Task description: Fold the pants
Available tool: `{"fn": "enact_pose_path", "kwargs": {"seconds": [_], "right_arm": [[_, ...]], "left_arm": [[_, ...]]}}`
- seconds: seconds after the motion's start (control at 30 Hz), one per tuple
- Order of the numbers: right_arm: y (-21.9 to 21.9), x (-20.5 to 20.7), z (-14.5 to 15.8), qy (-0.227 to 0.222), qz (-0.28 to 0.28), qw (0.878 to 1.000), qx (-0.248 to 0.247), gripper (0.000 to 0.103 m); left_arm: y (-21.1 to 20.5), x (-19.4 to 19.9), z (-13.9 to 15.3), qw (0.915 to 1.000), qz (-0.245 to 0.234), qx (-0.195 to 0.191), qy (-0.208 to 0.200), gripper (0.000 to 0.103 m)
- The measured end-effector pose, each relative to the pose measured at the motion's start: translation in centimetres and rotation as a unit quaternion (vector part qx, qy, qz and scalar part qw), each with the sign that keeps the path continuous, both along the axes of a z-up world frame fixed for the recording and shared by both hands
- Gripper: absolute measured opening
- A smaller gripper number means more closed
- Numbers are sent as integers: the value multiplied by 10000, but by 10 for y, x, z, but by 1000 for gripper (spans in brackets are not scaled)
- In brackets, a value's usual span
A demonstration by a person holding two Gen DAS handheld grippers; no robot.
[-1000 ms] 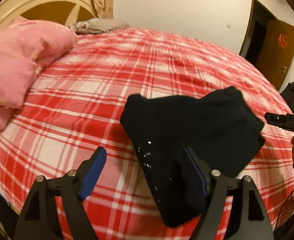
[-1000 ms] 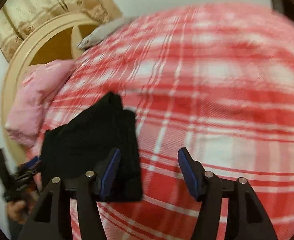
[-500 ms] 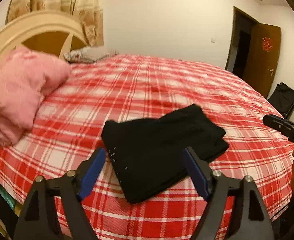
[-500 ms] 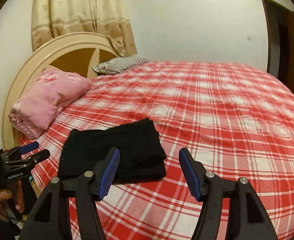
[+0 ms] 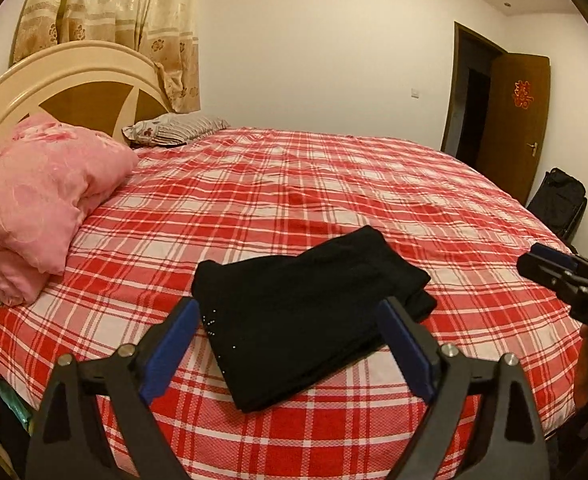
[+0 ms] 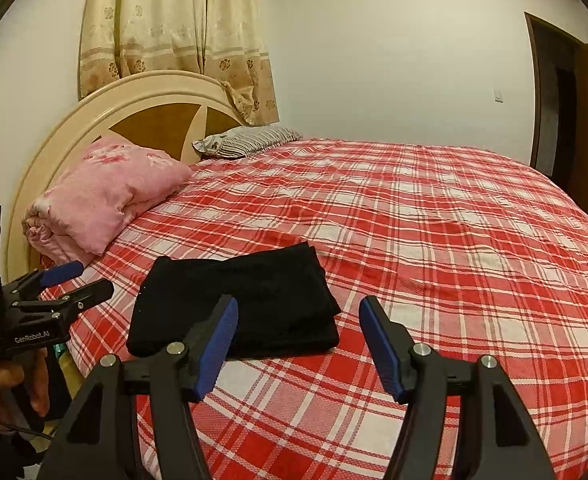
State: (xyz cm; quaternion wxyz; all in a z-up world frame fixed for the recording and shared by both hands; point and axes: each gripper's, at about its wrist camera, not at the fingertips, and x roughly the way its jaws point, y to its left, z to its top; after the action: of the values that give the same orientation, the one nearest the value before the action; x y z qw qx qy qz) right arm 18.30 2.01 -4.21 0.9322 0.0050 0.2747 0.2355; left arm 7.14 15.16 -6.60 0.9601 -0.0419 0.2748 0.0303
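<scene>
The black pants (image 5: 310,312) are seen folded into a compact stack on the red plaid bedspread (image 5: 334,184), in the lower centre of the left wrist view and lower left of centre in the right wrist view (image 6: 238,304); a scatter of small pale dots is visible near their left edge. The left gripper (image 5: 290,344) is held above the bed with its jaws spread wide — they have just been opening further — and nothing is gripped; the pants merely lie beyond the blue pads (image 5: 170,356). The right gripper (image 6: 298,344) is likewise held parted and empty, the pants lying behind its left finger. A pink quilt (image 5: 34,196) is bundled at the left edge by the headboard (image 6: 142,108); a striped pillow (image 6: 250,142) is set further back.
</scene>
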Motion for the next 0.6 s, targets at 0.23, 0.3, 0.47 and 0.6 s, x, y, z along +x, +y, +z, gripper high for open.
{"fn": "enact_pose_path", "kwargs": {"seconds": [0.23, 0.3, 0.47, 0.6], "right_arm": [[-4, -1, -6, 83, -33, 9999, 62, 65], [-4, -1, -7, 95, -42, 9999, 59, 65], [-5, -3, -8, 76, -29, 9999, 82, 65], [-6, -5, -6, 37, -34, 9999, 96, 65]], "left_arm": [[-2, 0, -2, 10000, 1, 6, 19, 93], [-4, -1, -2, 10000, -13, 15, 15, 93], [-5, -1, -2, 10000, -10, 25, 15, 93], [-6, -1, -2, 10000, -1, 30, 22, 93]]}}
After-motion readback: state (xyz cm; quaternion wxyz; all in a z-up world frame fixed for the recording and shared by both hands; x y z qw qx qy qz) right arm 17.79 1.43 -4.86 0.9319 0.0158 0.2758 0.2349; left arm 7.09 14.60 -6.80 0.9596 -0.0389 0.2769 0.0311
